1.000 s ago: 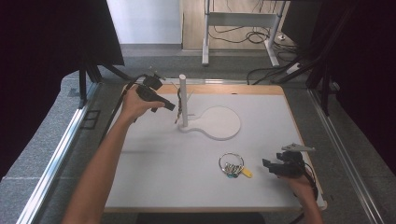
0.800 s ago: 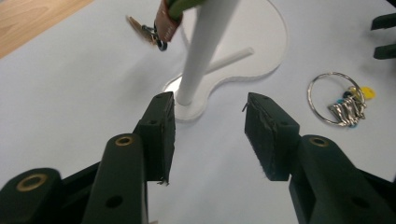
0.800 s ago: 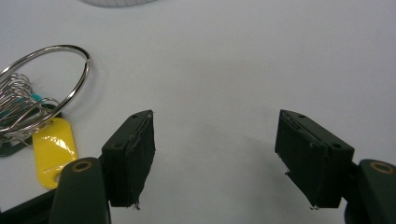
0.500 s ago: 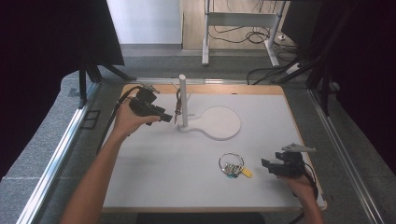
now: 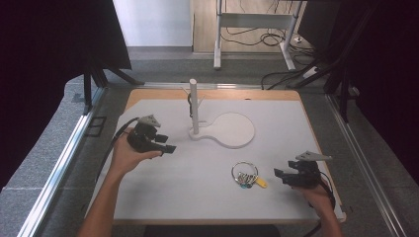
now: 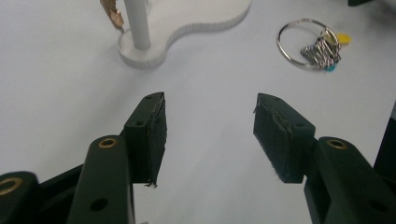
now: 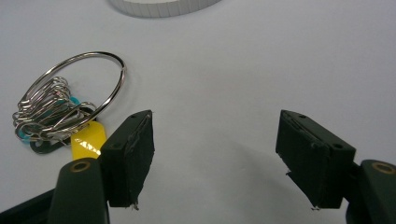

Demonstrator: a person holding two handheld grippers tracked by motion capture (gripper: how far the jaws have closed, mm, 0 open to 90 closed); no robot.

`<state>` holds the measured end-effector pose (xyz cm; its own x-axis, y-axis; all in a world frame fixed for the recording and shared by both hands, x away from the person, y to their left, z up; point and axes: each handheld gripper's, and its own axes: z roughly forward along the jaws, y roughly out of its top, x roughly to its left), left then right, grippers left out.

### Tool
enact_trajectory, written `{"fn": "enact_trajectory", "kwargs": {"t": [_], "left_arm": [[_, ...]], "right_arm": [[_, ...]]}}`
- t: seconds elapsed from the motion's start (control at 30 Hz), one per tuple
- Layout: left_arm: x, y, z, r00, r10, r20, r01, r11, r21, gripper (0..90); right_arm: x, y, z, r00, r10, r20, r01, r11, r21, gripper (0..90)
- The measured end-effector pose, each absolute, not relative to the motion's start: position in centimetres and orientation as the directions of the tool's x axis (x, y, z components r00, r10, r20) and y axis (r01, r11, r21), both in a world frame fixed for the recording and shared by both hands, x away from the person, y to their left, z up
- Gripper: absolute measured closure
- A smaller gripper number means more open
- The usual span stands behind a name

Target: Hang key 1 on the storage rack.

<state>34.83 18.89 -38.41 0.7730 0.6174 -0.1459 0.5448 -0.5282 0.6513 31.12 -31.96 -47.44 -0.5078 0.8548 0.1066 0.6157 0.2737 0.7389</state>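
No brand or readable writing shows on anything. One key ring [image 5: 245,173] lies flat on the white table [image 5: 163,187], between the two grippers and nearer the right one; it carries a bunch of small metal clips, one yellow tag [image 7: 88,139] and a blue piece, their number too tangled to count. One white stand [image 5: 220,129] with a single upright post [image 5: 193,106] sits farther back, something brownish, perhaps a key [image 6: 112,13], hanging at the post. The left gripper [image 5: 168,148] has just been opening; its jaws stand wide with nothing between them. The right gripper [image 5: 277,174] rests just beside the key ring, jaws wide apart and empty.
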Motion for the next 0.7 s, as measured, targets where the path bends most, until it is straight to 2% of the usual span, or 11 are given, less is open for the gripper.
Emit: {"fn": "enact_trajectory", "kwargs": {"t": [0.23, 0.5, 0.7], "left_arm": [[32.5, 18.5, -40.9, 0.777, 0.623, -0.09, 0.544, -0.593, 0.594, 44.7], [31.3, 18.1, -42.4, 0.789, 0.608, -0.087, 0.538, -0.615, 0.577, 44.4], [30.1, 16.9, -43.4, 0.818, 0.561, -0.126, 0.521, -0.631, 0.574, 44.4]], "right_arm": [[31.2, -31.9, -47.5, -0.488, 0.867, 0.105, 0.628, 0.265, 0.732, 28.5], [31.2, -31.8, -47.6, -0.487, 0.867, 0.102, 0.632, 0.27, 0.727, 28.6], [31.2, -31.7, -47.6, -0.489, 0.867, 0.097, 0.63, 0.274, 0.726, 28.6]]}}
